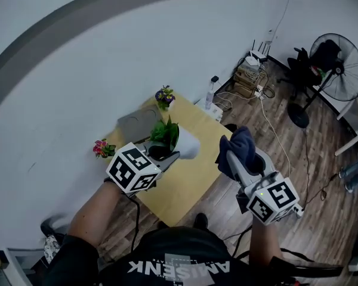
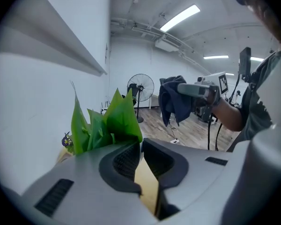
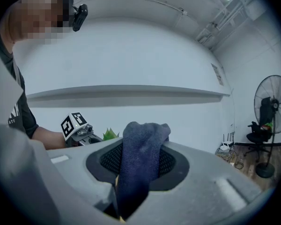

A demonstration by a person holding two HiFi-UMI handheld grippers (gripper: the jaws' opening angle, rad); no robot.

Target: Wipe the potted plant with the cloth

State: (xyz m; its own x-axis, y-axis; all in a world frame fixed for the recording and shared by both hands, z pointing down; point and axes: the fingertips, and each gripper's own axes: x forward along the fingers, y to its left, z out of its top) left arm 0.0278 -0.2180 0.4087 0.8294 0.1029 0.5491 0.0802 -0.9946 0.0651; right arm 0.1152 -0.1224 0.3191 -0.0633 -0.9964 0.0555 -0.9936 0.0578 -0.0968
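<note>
Left gripper clamped on the rim of the white pot with green leafy plant and holding it over the light wooden table. Jaws nearly together, with only a thin slit between the pads in the left gripper view, and the leaves sit just past the tips at 11 o'clock. Pot tilted, mouth toward the gripper. Right gripper pinched tight on the dark blue cloth, which is bunched over the tips – at 3 o'clock of the pot, near but not touching
</note>
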